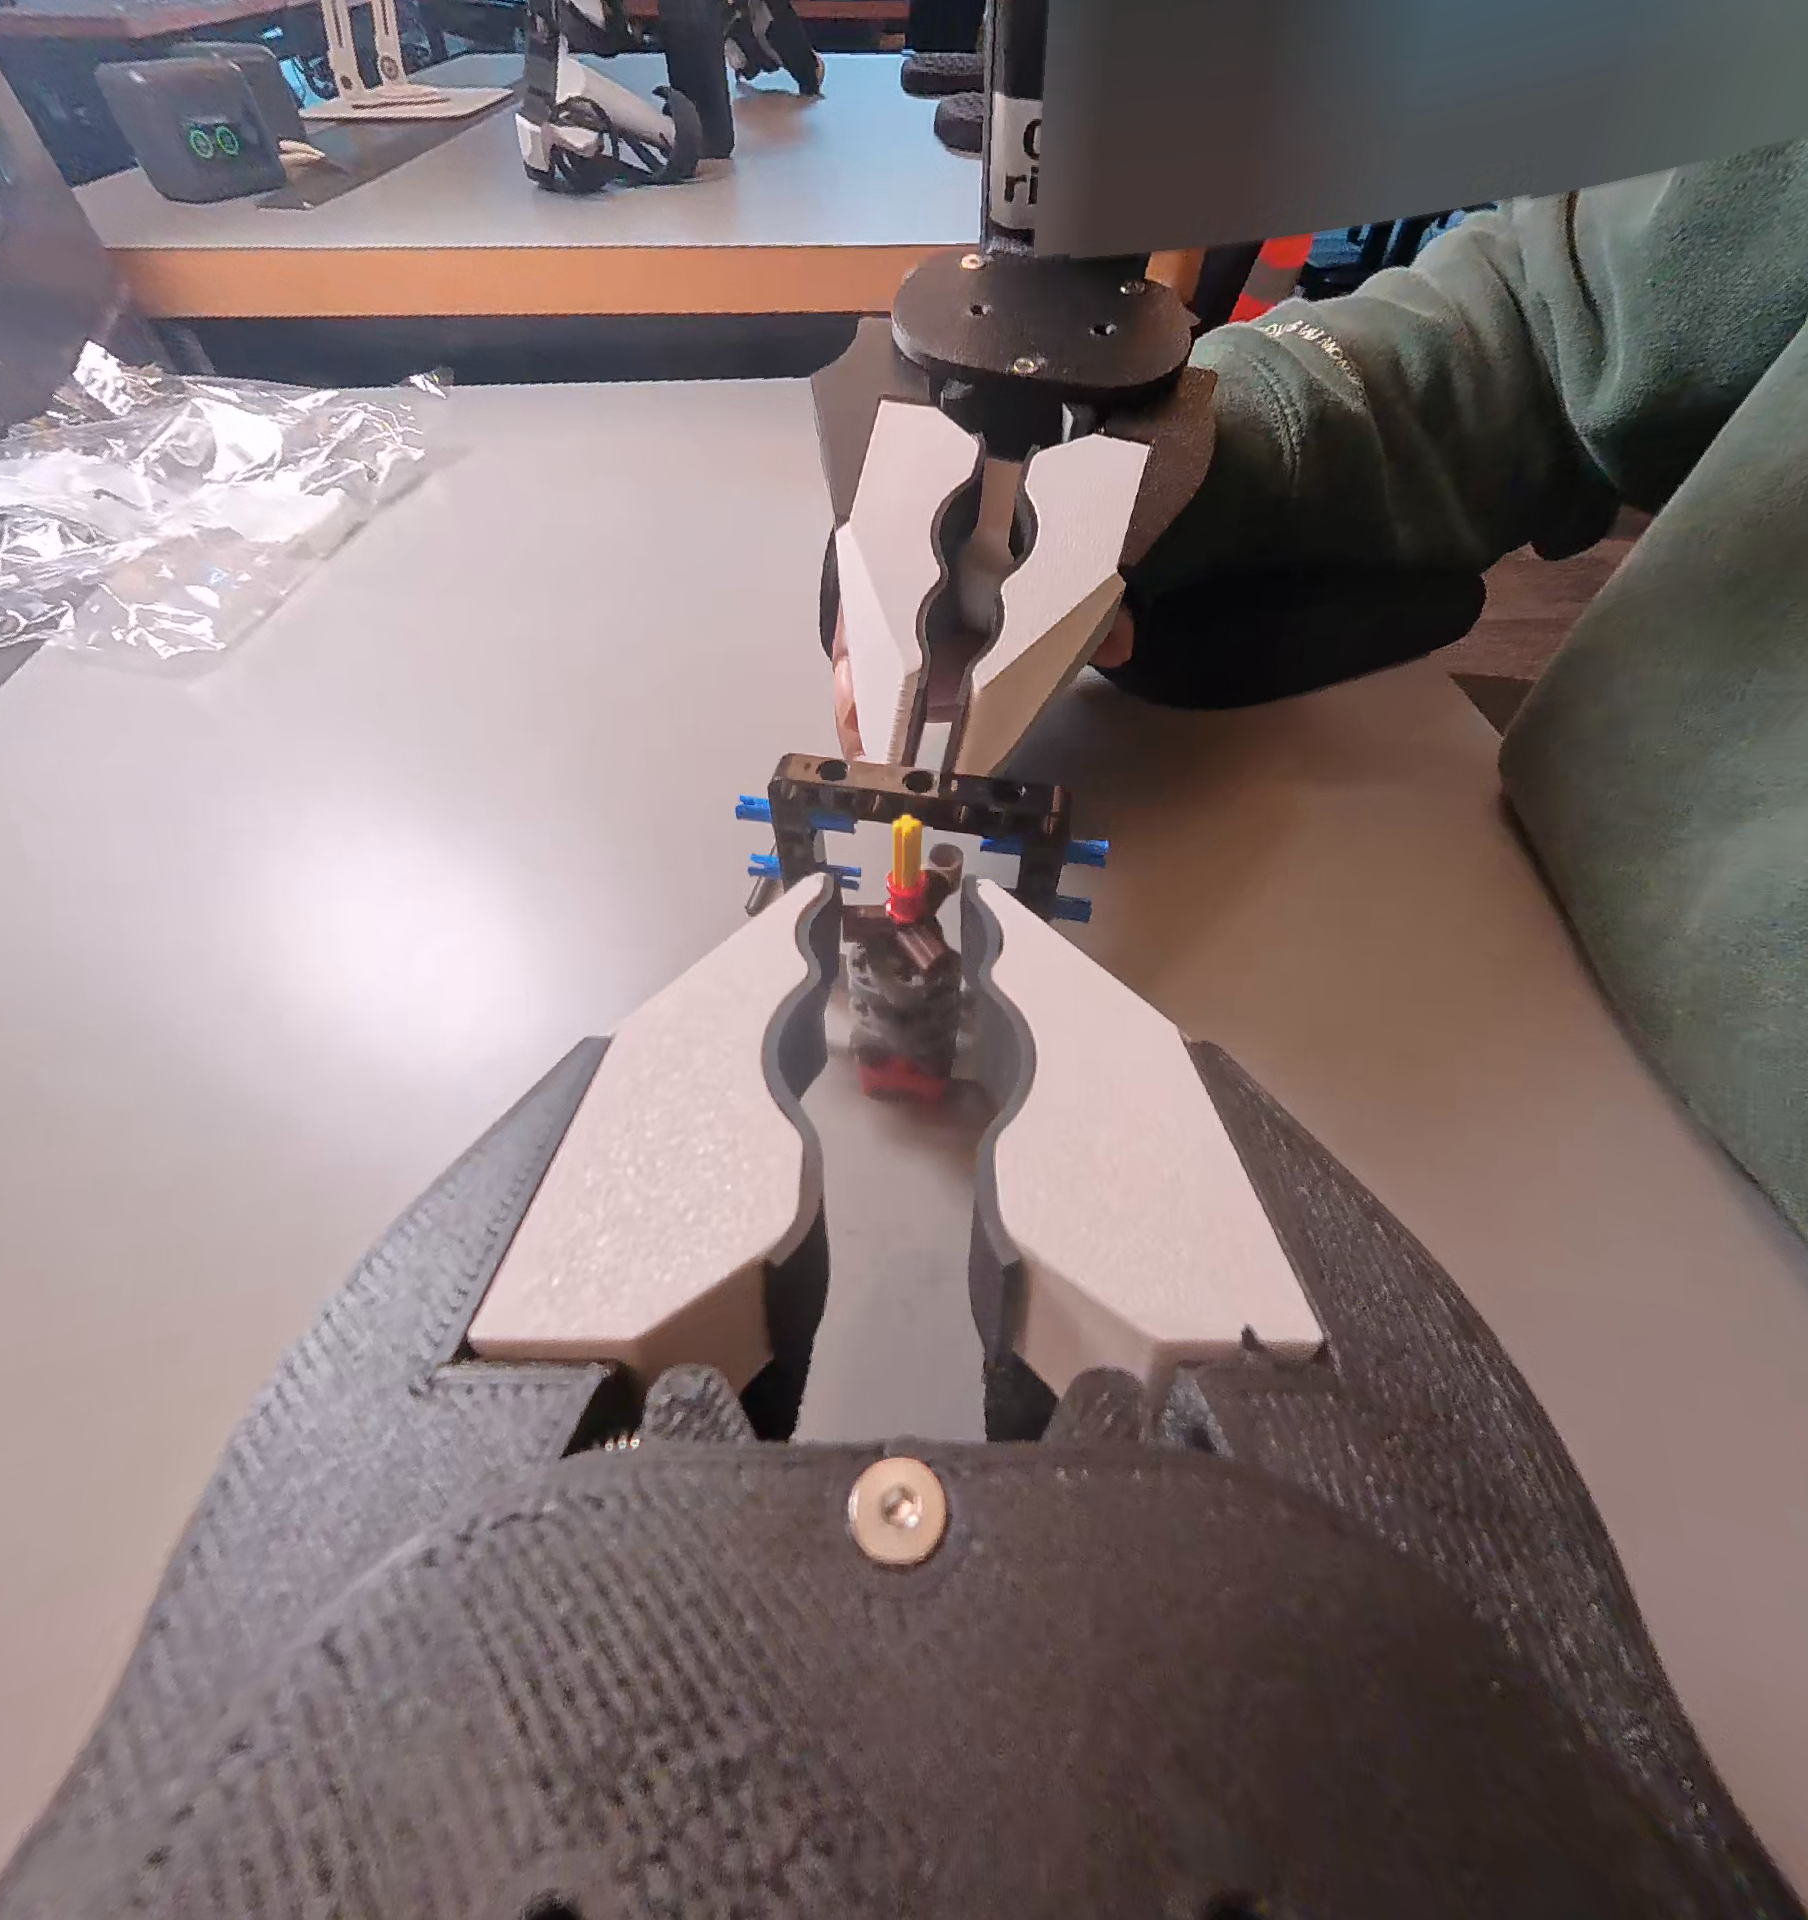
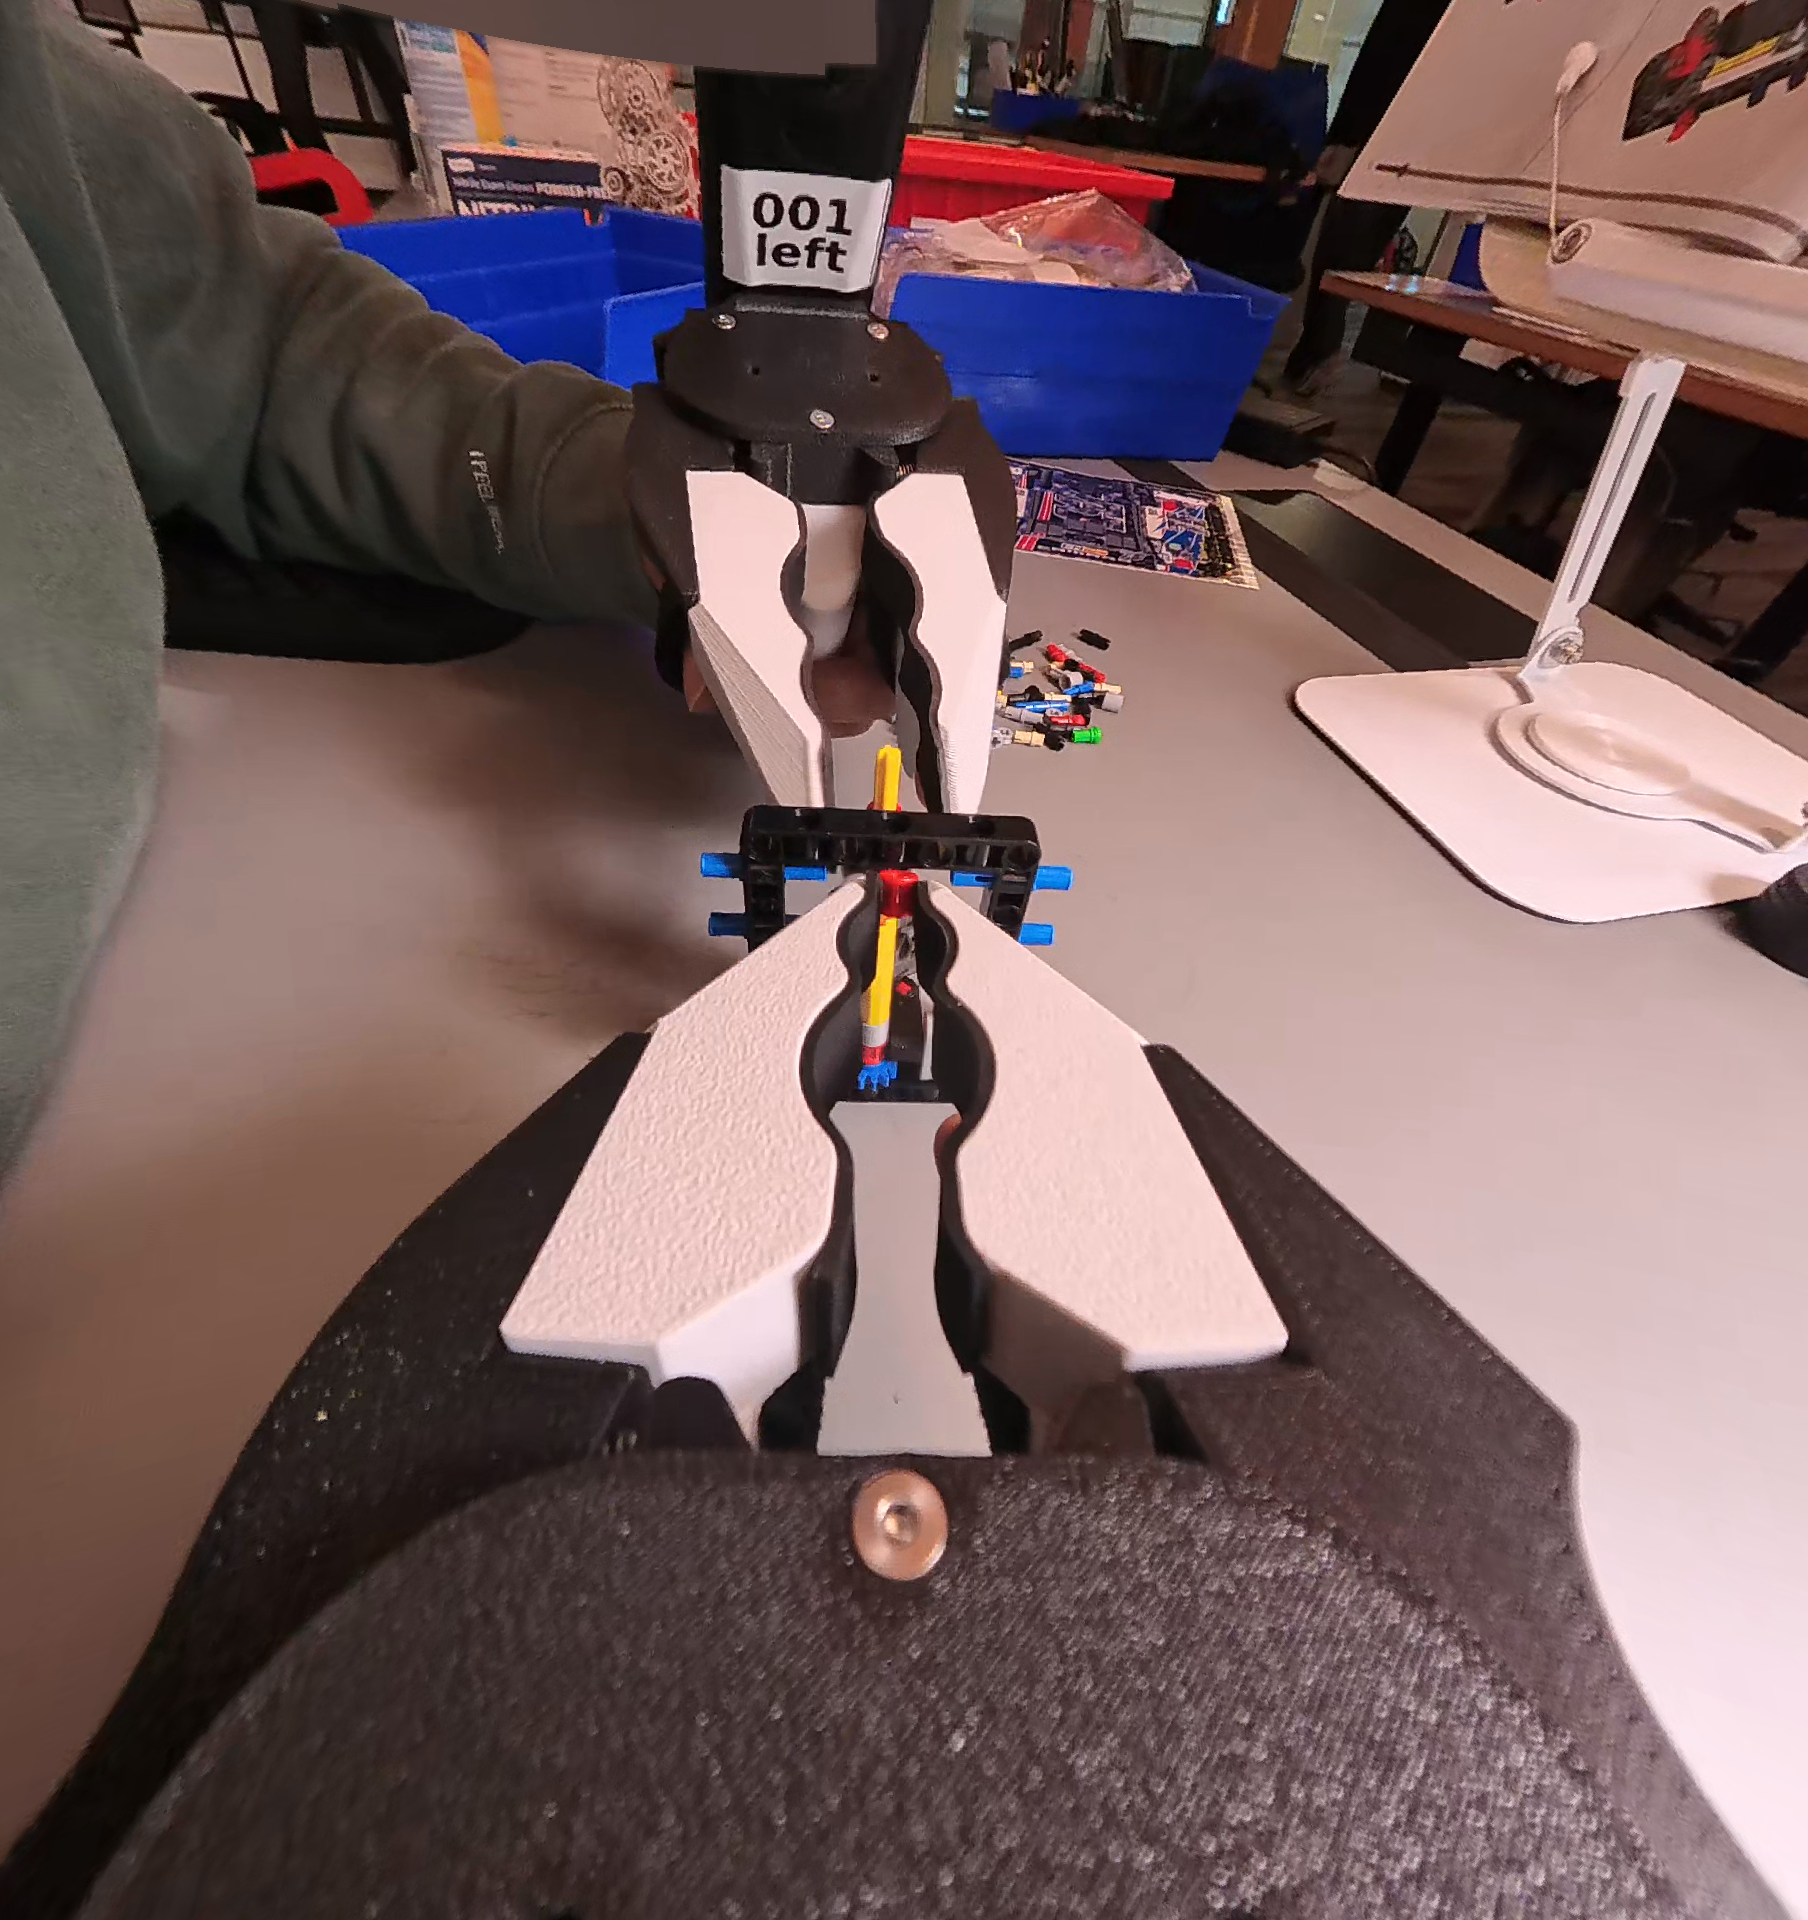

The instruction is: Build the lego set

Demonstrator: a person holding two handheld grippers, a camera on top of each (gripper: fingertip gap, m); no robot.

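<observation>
The black frame [image 1: 915, 821] with blue pins [image 2: 718, 864] on both sides is held above the grey table [image 1: 360, 935], between the two grippers that face each other. The right gripper [image 1: 926, 753] pinches the frame's top beam; in the right wrist view the frame [image 2: 889, 844] sits just at this gripper's tips. The left gripper [image 1: 900, 894] is closed on a small grey and red sub-assembly [image 1: 900, 1003] with a yellow axle [image 1: 907, 842]. I judge that the axle must go into a hole of the frame — if it comes a little tilted, it can jam, or the push can turn the frame in the thin grip so that it drops. The blue pins may also be pressed out of place. The axle's long axis runs along the left gripper's fingers, pointing toward the frame and the right gripper; the frame's long beam lies across this line, almost level.
</observation>
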